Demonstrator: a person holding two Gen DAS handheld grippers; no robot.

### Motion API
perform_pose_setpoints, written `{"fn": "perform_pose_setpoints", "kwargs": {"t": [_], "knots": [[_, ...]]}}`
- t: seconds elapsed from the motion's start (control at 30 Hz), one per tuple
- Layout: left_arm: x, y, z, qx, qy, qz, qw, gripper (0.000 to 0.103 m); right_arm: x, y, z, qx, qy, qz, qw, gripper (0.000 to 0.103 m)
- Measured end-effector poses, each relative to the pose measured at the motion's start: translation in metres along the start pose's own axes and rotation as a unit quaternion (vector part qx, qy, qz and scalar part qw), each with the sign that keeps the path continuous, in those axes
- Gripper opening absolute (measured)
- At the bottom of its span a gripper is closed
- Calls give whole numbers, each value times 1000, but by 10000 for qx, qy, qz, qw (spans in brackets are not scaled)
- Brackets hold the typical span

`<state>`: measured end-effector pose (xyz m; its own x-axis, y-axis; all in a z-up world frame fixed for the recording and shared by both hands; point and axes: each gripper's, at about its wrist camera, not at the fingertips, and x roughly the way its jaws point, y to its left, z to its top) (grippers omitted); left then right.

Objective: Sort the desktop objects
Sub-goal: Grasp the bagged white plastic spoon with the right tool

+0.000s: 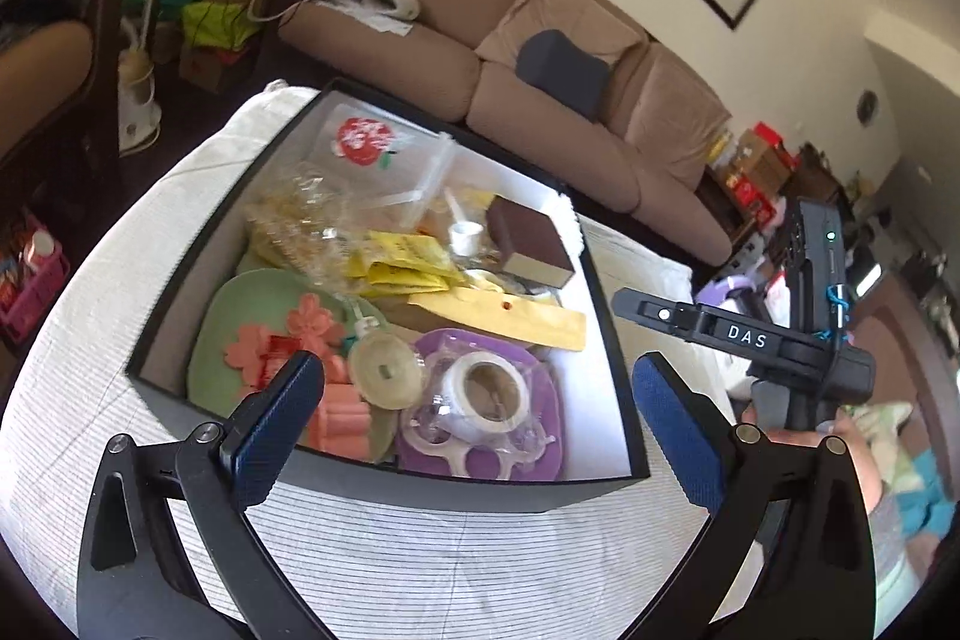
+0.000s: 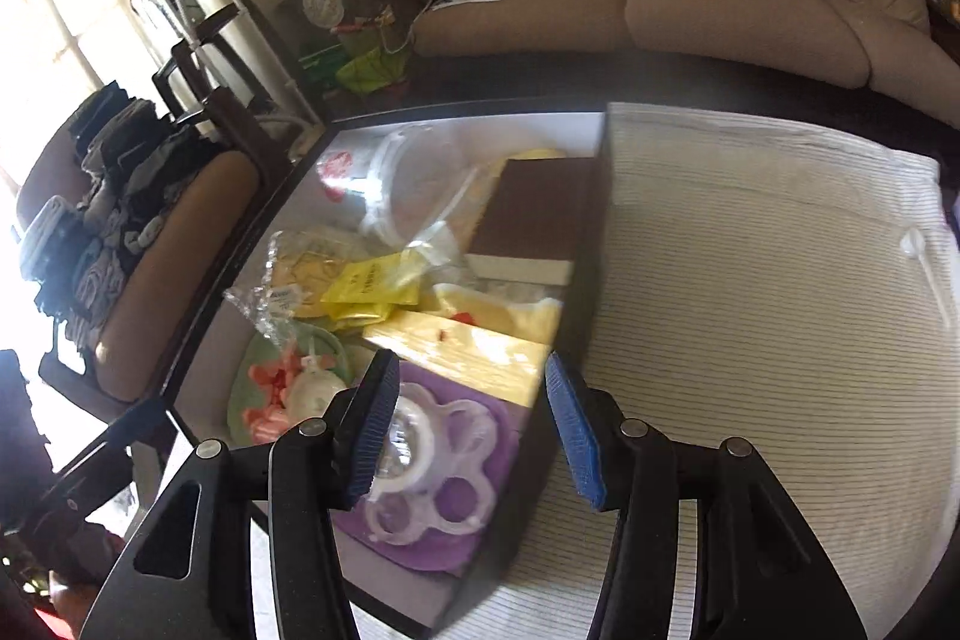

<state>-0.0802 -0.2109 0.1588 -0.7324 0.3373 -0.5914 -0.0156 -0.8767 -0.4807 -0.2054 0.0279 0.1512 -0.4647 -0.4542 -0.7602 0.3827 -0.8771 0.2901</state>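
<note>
Above the black box full of things, the left gripper and the right gripper both hang spread wide, holding nothing.

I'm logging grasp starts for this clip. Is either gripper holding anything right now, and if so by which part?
Nothing is held. The left gripper and right gripper are both open and empty, above the box of items.

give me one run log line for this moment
stage: sorting not begun | left tongs: open, empty, above box | right tongs: open, empty, over box's right wall | tape roll: on purple tray
</note>
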Motion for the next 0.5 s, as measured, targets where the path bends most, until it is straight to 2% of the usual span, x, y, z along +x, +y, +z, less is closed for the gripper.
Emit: {"fn": "perform_pose_setpoints", "kwargs": {"t": [0.1, 0.27, 0.4, 0.5], "knots": [[7, -21, -5, 224, 6, -152, 9996, 103, -19, -46, -6, 355, -191, -260, 9988, 53], [20, -57, -17, 589, 11, -395, 9975, 103, -38, -125, -17, 651, -339, -1076, 9915, 53], [27, -79, -30, 731, 11, -599, 9955, 103, -39, -180, -20, 361, -322, -1912, 9804, 53], [34, -95, -38, 895, -22, -604, 9942, 103, -34, -213, -16, 176, -254, -2271, 9734, 53]]}}
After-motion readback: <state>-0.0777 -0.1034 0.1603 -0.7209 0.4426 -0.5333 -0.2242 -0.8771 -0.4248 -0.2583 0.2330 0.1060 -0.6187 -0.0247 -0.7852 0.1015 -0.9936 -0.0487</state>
